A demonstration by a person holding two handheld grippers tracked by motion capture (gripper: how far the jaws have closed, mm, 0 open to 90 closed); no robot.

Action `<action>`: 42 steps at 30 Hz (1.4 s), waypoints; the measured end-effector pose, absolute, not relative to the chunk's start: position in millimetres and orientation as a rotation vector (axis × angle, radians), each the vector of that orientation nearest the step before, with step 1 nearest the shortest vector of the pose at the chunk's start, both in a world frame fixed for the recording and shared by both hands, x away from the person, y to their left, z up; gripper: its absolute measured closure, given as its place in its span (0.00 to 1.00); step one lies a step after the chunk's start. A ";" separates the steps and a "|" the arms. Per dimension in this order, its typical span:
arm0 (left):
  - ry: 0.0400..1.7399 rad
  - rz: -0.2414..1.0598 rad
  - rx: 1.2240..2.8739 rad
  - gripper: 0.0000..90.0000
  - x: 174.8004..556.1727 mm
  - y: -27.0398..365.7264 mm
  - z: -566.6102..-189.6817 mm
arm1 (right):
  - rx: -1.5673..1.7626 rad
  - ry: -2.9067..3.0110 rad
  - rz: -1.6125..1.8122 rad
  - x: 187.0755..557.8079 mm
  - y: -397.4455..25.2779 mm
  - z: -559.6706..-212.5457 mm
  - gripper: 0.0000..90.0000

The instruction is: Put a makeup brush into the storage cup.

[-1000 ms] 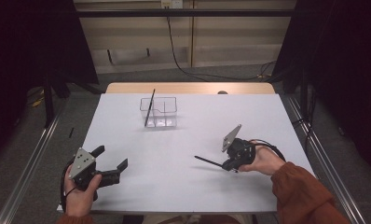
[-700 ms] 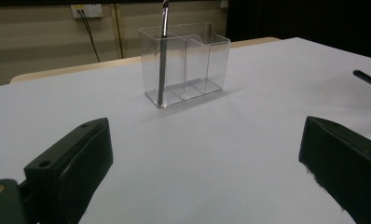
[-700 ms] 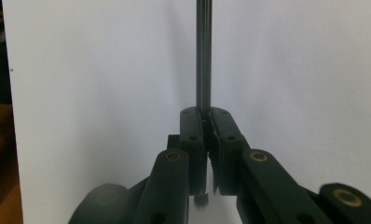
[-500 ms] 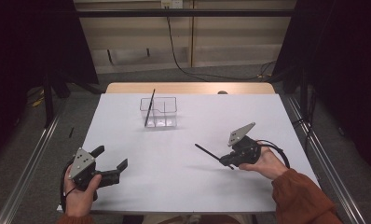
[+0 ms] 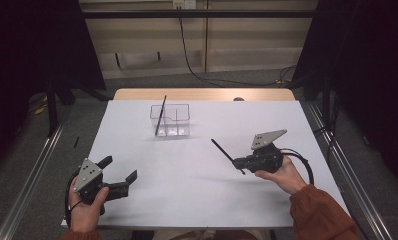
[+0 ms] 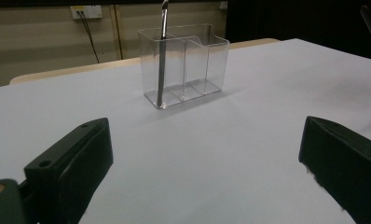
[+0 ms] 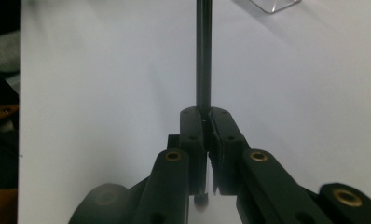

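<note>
A clear plastic organiser (image 5: 171,121) with compartments stands at the table's far middle, and a thin dark stick (image 5: 160,115) leans upright in its left compartment. The left gripper view has the same organiser (image 6: 188,65) and stick (image 6: 161,56) straight ahead. My right gripper (image 5: 238,163), at the right of the table, is shut on a second black stick (image 5: 222,150) that points toward the organiser. In the right gripper view that stick (image 7: 203,56) runs straight out from the shut gripper (image 7: 206,116). My left gripper (image 5: 120,168) rests open at the near left, holding nothing (image 6: 204,135).
The white table (image 5: 202,200) has a wooden strip (image 5: 202,94) along its far edge. Metal rails (image 5: 32,170) run along both sides of the table. A corner of the organiser (image 7: 274,4) lies ahead and to the right of the held stick.
My right gripper has shifted a little to the right and risen, and the stick's free end has lifted off the table. The left gripper has stayed put.
</note>
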State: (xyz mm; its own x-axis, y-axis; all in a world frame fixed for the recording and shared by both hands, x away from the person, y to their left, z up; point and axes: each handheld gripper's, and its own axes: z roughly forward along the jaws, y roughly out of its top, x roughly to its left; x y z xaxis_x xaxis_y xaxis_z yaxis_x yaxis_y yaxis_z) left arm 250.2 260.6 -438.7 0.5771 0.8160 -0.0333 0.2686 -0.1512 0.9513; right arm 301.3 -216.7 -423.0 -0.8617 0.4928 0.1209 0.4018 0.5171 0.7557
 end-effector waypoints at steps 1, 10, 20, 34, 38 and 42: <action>0.908 0.617 1.700 0.03 250.2 260.5 -438.7 | 0.784 2.615 1.287 301.1 -216.9 -422.6 0.94; 0.896 0.619 1.696 0.03 249.0 260.1 -437.5 | 0.767 2.487 1.471 297.8 -217.7 -411.3 0.94; 0.893 0.613 1.698 0.03 249.4 259.5 -438.0 | 0.710 2.478 1.562 300.0 -205.2 -398.2 0.94; 0.885 0.593 1.702 0.03 249.4 256.6 -437.0 | 0.613 2.567 1.546 308.4 -179.3 -394.2 0.94; 0.872 0.574 1.692 0.03 249.9 253.0 -433.8 | 0.599 2.592 1.531 309.9 -176.1 -392.1 0.94; 0.845 0.584 1.680 0.03 250.2 250.1 -426.0 | 0.584 2.622 1.501 312.1 -169.9 -390.3 0.94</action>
State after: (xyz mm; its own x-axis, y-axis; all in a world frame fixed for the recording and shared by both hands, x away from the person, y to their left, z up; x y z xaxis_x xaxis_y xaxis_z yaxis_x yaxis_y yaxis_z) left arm 250.2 250.1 -426.0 0.6221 0.7817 -0.0443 0.2349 -0.1323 0.9630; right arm 312.1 -169.9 -390.3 -0.9260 0.3543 0.1304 0.2918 0.4527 0.8426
